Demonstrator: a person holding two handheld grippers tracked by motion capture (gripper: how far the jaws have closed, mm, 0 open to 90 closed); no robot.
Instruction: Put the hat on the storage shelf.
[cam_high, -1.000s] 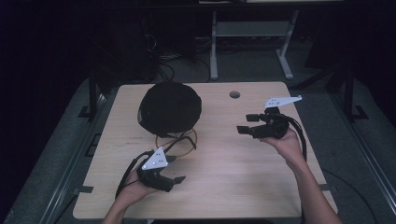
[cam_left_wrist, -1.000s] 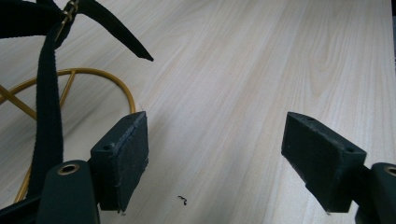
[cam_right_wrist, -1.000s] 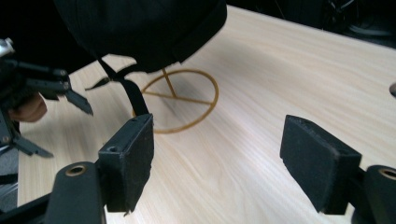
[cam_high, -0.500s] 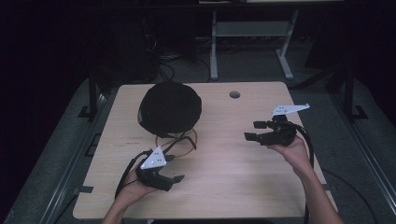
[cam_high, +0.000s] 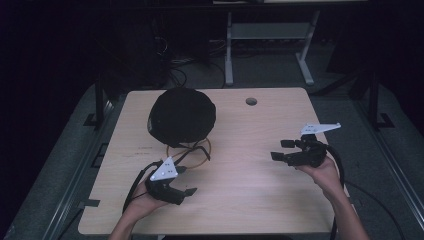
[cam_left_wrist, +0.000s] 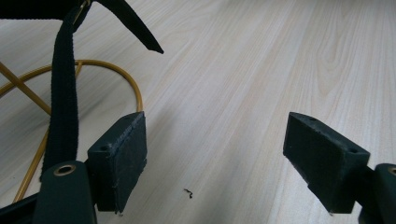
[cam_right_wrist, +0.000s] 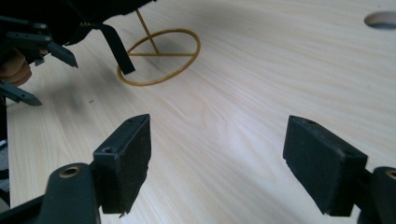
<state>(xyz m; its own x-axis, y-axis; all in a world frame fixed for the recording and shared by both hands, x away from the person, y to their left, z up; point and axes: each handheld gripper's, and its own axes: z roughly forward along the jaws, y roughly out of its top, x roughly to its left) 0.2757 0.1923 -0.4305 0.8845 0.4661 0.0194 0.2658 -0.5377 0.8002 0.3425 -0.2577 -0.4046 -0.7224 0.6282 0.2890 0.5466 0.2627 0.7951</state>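
Note:
A black rounded cap (cam_high: 182, 116) rests on a gold wire stand with a ring base (cam_high: 194, 154) at the table's left middle. A black strap (cam_left_wrist: 63, 107) hangs from it down past the gold ring (cam_left_wrist: 136, 95). My left gripper (cam_high: 185, 181) is held open just in front of the stand, nothing between its pads (cam_left_wrist: 122, 161). My right gripper (cam_high: 281, 150) hovers open at the right side of the table, jaws pointing left toward the ring (cam_right_wrist: 159, 56) and strap (cam_right_wrist: 116, 52). The right gripper view shows the left gripper (cam_right_wrist: 29, 52) at its far left.
The light wooden table (cam_high: 240, 200) has a round cable hole (cam_high: 251, 101) near its far edge, also at the top right of the right gripper view as the hole (cam_right_wrist: 380, 19). Dark floor, cables and a metal frame (cam_high: 265, 35) lie beyond the table.
My right gripper has drifted to the right and closer to the near edge, still open. The left gripper and the cap have stayed put.

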